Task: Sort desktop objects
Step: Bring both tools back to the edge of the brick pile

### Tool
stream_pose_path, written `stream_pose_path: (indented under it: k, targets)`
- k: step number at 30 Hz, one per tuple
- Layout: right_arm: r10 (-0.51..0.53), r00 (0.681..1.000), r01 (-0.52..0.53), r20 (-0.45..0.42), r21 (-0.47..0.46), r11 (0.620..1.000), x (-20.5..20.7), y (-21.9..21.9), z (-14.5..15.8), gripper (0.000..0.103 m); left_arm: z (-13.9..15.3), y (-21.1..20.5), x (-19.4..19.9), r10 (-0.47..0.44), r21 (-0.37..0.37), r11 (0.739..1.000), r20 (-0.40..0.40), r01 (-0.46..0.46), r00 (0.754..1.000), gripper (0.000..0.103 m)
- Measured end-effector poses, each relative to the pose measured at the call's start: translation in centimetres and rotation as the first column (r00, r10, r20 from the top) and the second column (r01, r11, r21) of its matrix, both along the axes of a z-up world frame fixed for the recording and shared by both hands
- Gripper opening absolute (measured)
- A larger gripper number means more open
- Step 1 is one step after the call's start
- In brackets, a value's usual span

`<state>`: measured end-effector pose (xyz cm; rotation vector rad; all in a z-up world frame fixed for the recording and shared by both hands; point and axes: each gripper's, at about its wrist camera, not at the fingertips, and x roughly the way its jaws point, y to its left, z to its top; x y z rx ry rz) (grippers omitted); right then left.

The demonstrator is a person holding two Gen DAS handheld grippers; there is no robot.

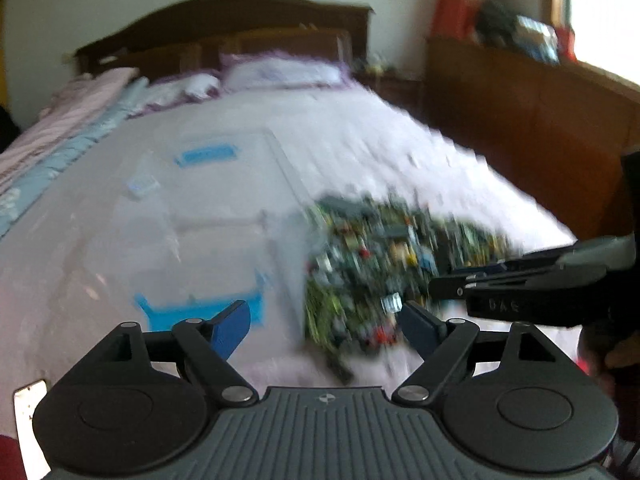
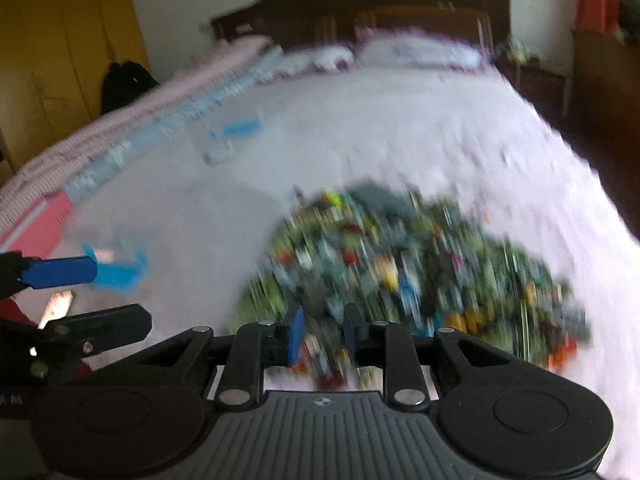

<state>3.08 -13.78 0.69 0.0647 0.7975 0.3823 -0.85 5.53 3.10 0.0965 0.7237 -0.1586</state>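
A blurred heap of small colourful pieces [image 1: 384,264] lies on the white bedsheet; it also shows in the right wrist view [image 2: 408,272]. A clear plastic box with blue latches [image 1: 208,240] sits left of the heap, and shows in the right wrist view [image 2: 120,268]. My left gripper [image 1: 324,326] is open and empty, above the near edge of the heap. My right gripper [image 2: 322,340] has its jaws narrowly apart over the heap's near edge; blur hides whether anything is between them. It shows side-on in the left wrist view [image 1: 448,284].
The bed [image 1: 360,128] has pillows [image 1: 280,74] and folded bedding [image 1: 60,128] at the far end and left side. A wooden cabinet [image 1: 540,128] stands to the right. A yellow wardrobe [image 2: 60,60] stands to the left.
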Motion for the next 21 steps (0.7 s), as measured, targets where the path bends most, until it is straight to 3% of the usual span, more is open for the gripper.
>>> stream_pose_path:
  k: [8, 18, 21]
  targets:
    - [-0.042, 0.994, 0.043, -0.103, 0.000, 0.999, -2.3, -1.2, -4.6, 0.025, -4.1, -0.9, 0.0, -0.003, 0.012, 1.000, -0.120, 0.005, 0.993, 0.083]
    - [-0.072, 0.992, 0.070, -0.103, -0.018, 0.997, -2.6, -1.3, -5.2, 0.025, -6.9, -0.7, 1.5, 0.054, 0.022, 0.998, -0.184, -0.050, 0.981, 0.082]
    - [-0.078, 0.991, 0.077, -0.106, -0.020, 0.997, -2.0, -1.0, -5.4, 0.025, -7.3, -0.7, 2.2, 0.063, 0.001, 0.998, -0.185, -0.064, 0.981, 0.076]
